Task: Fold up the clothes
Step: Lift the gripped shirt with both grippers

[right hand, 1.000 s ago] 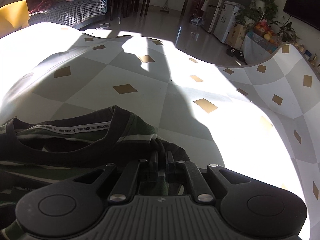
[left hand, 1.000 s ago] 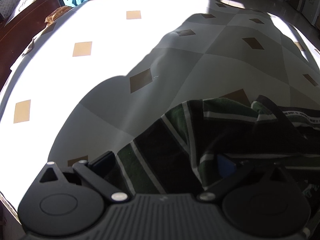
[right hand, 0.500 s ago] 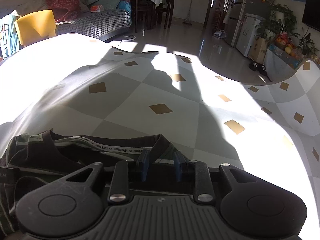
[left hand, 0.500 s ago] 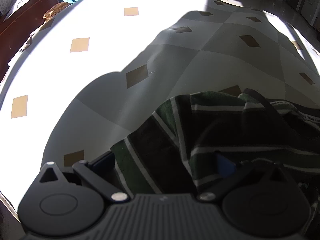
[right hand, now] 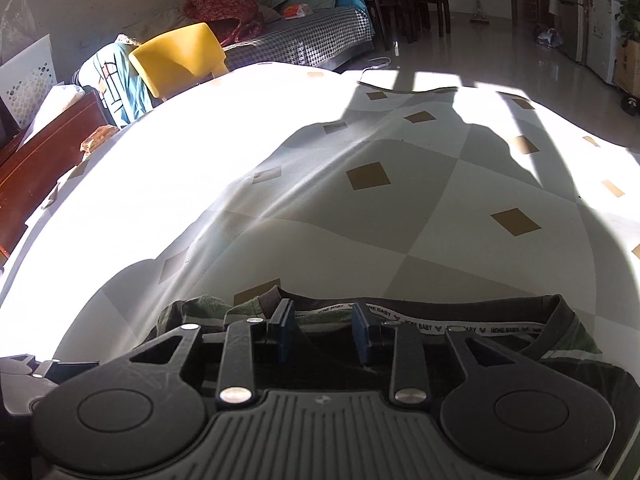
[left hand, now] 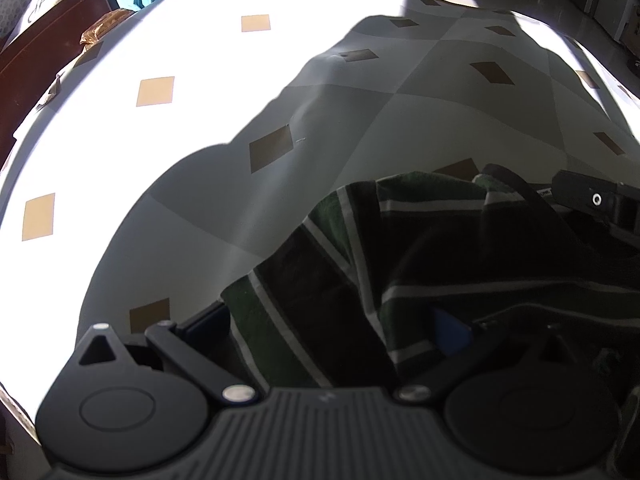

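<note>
Striped shirt (left hand: pixel 400 264): bunched, unfolded; my left gripper (left hand: pixel 332 324) spread around it, right gripper (right hand: pixel 322 330) parted, empty

My left gripper (left hand: pixel 328 332) of matt black plastic with shiny metal pins, soft knitted striped shirt (left hand: pixel 420 264) draped between its fingers, smooth tablecloth (right hand: pixel 360 216) faintly creased, glossy yellow plastic chair (right hand: pixel 180 56), polished wood cabinet (right hand: pixel 36 176) far left

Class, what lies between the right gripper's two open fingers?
In the right wrist view, only the dark striped shirt fabric shows between the right gripper fingers, below its printed neck tape.
</note>
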